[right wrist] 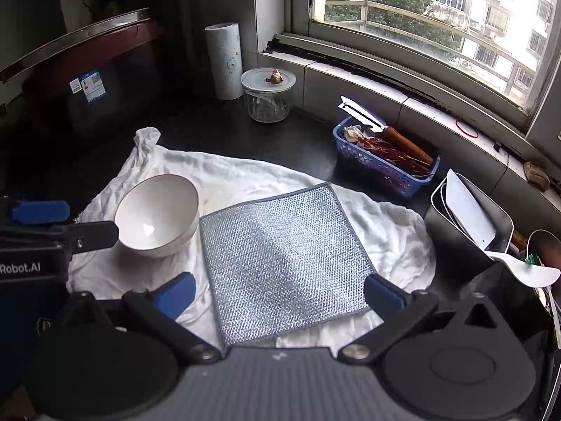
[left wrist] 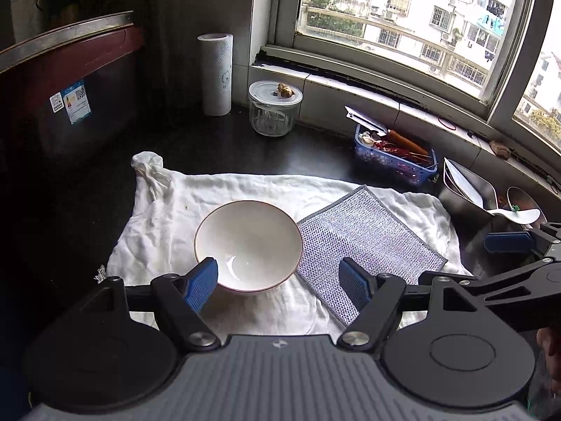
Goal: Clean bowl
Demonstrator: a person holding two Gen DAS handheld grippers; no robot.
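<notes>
A white bowl [left wrist: 248, 245] [right wrist: 157, 215] with a thin red rim stands upright on a white towel [left wrist: 245, 189] [right wrist: 245, 175]. To its right a silver mesh scouring cloth [left wrist: 371, 245] [right wrist: 284, 259] lies flat on the towel. My left gripper [left wrist: 278, 286] is open, hovering over the bowl's near edge with nothing between its blue pads. Over the near edge of the scouring cloth my right gripper [right wrist: 280, 294] stands open and holds nothing. One of the left gripper's blue fingers [right wrist: 40, 212] shows at the left of the right wrist view.
On the dark counter stand a paper towel roll [left wrist: 215, 73] [right wrist: 226, 59], a lidded glass jar [left wrist: 275, 107] [right wrist: 268, 93] and a blue basket [left wrist: 396, 158] [right wrist: 385, 161] holding a peeler. A dark utensil holder [right wrist: 470, 224] stands right. A dark appliance [left wrist: 70, 98] stands left, under the window sill.
</notes>
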